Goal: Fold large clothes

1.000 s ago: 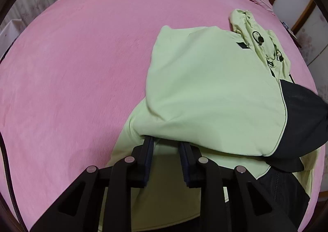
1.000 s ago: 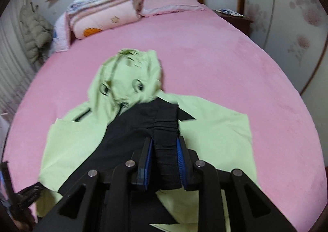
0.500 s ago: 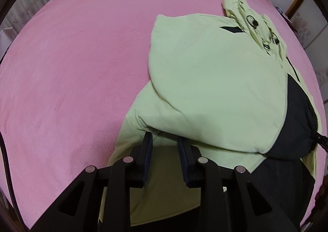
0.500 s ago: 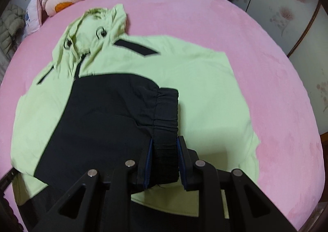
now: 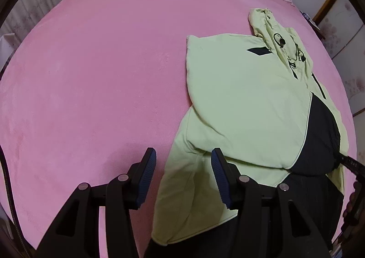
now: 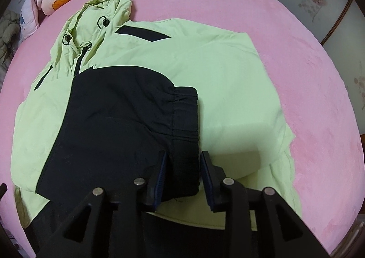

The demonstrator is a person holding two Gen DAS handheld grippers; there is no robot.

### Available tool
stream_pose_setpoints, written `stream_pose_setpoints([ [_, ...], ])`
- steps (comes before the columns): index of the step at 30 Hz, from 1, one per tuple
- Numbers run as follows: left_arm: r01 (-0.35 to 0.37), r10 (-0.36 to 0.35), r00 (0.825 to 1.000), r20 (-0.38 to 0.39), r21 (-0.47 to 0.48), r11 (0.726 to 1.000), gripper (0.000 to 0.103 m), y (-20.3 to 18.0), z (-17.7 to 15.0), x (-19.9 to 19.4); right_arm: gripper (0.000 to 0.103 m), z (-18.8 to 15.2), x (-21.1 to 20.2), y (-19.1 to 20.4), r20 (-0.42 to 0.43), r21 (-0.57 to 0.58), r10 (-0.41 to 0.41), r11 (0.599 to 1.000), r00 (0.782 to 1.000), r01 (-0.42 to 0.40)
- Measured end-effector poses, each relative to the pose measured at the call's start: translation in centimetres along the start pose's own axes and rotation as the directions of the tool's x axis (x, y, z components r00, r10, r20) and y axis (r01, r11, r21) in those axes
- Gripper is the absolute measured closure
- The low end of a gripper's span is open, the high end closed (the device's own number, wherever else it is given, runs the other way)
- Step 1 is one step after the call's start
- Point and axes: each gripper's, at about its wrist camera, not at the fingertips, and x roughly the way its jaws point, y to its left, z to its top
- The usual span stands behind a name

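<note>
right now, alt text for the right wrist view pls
A light green and black hooded jacket lies on a pink bed, one sleeve folded across its front. The right gripper straddles the sleeve's black elastic cuff, jaws slightly apart.

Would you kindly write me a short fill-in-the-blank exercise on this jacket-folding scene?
1. The jacket lies on a ____ bedspread.
2. The sleeve cuff between the right gripper's pads is ____.
3. The left gripper stands ____, holding nothing.
4. The jacket's hood is light ____.

Missing words: pink; black; open; green
</note>
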Motion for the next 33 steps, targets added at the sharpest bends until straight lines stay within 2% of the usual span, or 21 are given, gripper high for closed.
stream_pose_setpoints([
  [3,0.033,-0.033,0.999,-0.004,-0.023,0.999,0.054,-1.2,0.4,1.6,0.072,-0.4,-0.7,0.0,0.011,0.005,0.007,1.000,1.000,-0.007],
  [5,0.029,-0.029,1.000,-0.002,-0.012,1.000,0.054,-2.4,0.8,2.6,0.072,-0.4,-1.0,0.3,0.022,-0.003,0.007,1.000,1.000,-0.007],
  [7,-0.015,0.015,1.000,0.002,0.007,1.000,0.054,-3.2,1.0,3.6,0.072,-0.5,-1.1,0.7,0.034,-0.021,-0.004,1.000,0.999,0.005],
  [9,-0.114,0.115,0.993,-0.022,0.027,0.993,0.054,-3.6,1.3,5.2,0.072,-0.7,-0.8,0.9,0.031,-0.038,-0.014,0.999,0.999,0.015],
  [10,-0.141,0.142,0.989,-0.036,0.020,0.990,0.054,-3.5,1.4,6.0,0.072,-0.7,-0.7,0.9,0.028,-0.040,-0.015,0.999,1.000,0.016],
  [13,-0.146,0.144,0.987,-0.068,-0.027,0.989,0.054,-2.8,1.9,7.1,0.072,-0.7,-0.1,0.7,0.023,-0.041,-0.005,0.999,1.000,0.006],
  [19,-0.146,0.146,0.987,-0.067,0.008,0.989,0.054,-3.1,2.4,6.0,0.070,-0.6,-0.5,0.4,0.029,-0.027,0.000,1.000,1.000,0.001],
  [21,-0.166,0.167,0.985,-0.040,0.039,0.985,0.054,-3.8,2.8,4.5,0.069,-0.4,-1.5,0.6,0.045,-0.025,-0.006,1.000,0.999,0.007],
  [23,-0.177,0.175,0.984,0.034,0.072,0.982,0.054,-5.0,3.3,2.4,0.069,-0.1,-2.4,1.1,0.075,-0.031,0.011,0.999,0.997,-0.009],
  [25,-0.162,0.151,0.983,0.109,0.103,0.981,0.047,-6.5,3.9,0.7,0.069,0.1,-3.7,2.1,0.116,-0.056,0.030,0.998,0.993,-0.023],
  [27,-0.139,0.114,0.978,0.173,0.137,0.981,0.036,-8.5,4.8,-0.1,0.069,0.4,-4.4,3.7,0.144,-0.095,0.077,0.993,0.987,-0.064],
  [30,-0.105,0.069,0.978,0.196,0.179,0.978,0.035,-11.3,6.5,1.1,0.069,0.9,-4.2,6.6,0.144,-0.146,0.163,0.979,0.976,-0.142],
  [33,-0.072,0.034,0.980,0.194,0.192,0.979,0.035,-13.7,8.4,4.3,0.069,1.7,-2.6,10.5,0.137,-0.212,0.226,0.958,0.964,-0.195],
])
